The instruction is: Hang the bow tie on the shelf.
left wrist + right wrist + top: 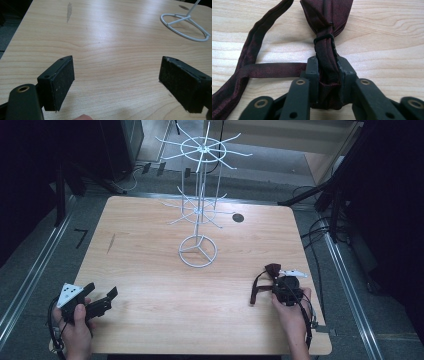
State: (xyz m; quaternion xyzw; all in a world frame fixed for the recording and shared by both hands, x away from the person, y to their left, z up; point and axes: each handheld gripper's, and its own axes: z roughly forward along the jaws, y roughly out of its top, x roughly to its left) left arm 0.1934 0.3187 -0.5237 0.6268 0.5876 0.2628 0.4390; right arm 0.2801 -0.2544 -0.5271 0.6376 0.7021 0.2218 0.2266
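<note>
Right gripper point(328, 75) clamping a maroon bow tie point(327, 15) at five o'clock, left gripper point(116, 82) gaping wide over bare table point(112, 37) at seven o'clock

Dark red bow tie and white wire rack on the worktop

The dark red satin bow tie point(325, 15) lay at the near right of the wooden worktop point(150, 270), its pleated middle pinched between the closed jaws of the right tool point(328, 75), its strap point(249, 62) looping off to one side on the wood. The white wire rack point(200, 200) stood upright at mid-worktop on a ring base, its two tiers of hooks bare, well apart from the bow tie.
</note>
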